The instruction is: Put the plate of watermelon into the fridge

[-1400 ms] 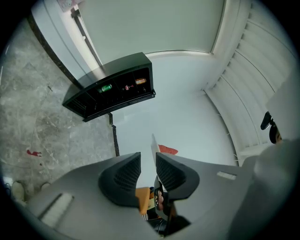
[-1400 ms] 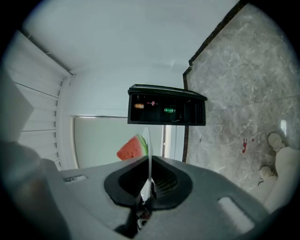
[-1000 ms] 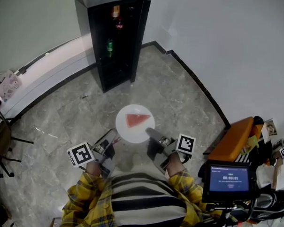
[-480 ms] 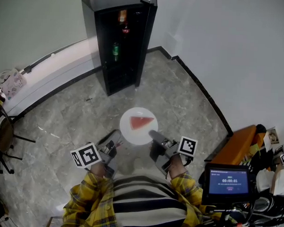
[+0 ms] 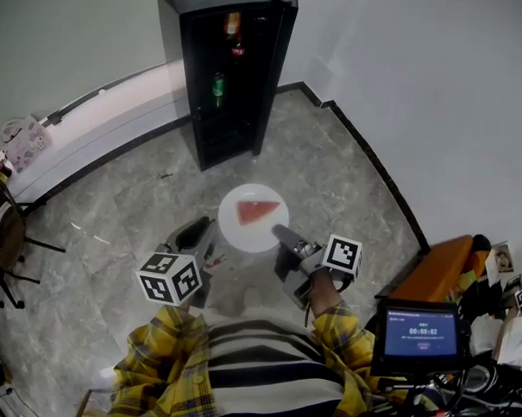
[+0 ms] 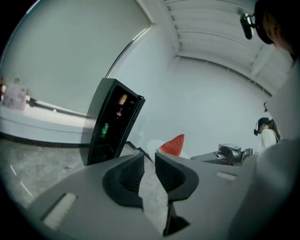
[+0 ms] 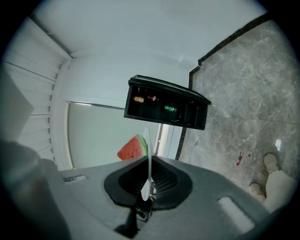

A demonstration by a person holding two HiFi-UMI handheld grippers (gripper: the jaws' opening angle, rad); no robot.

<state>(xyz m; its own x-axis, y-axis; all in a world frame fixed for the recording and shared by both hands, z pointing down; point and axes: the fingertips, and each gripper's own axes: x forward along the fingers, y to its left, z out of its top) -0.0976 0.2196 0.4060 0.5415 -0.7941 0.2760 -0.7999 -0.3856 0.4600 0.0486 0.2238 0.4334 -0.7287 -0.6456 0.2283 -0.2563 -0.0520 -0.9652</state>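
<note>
A white plate (image 5: 243,233) with a red watermelon wedge (image 5: 256,212) hangs above the floor in front of me. My right gripper (image 5: 281,236) is shut on its near rim. In the right gripper view the plate (image 7: 148,154) stands edge-on between the pads, the wedge (image 7: 132,149) behind it. My left gripper (image 5: 193,237) floats to the plate's left, apart from it. Its jaws (image 6: 149,172) are open by a narrow gap with nothing between them. The black fridge (image 5: 228,72) stands ahead with its door open, bottles and a green can (image 5: 218,82) on its shelves.
A white ledge (image 5: 101,106) runs along the left wall. An orange seat (image 5: 436,263) and a tablet screen (image 5: 420,333) are at my right, a dark chair (image 5: 0,244) at far left. A red stain (image 7: 240,158) marks the marble floor near my shoes (image 7: 274,173).
The fridge has drawn closer as I walk toward it. The plate has stayed in the right gripper. The left gripper has turned and moved a little to the left, away from the plate.
</note>
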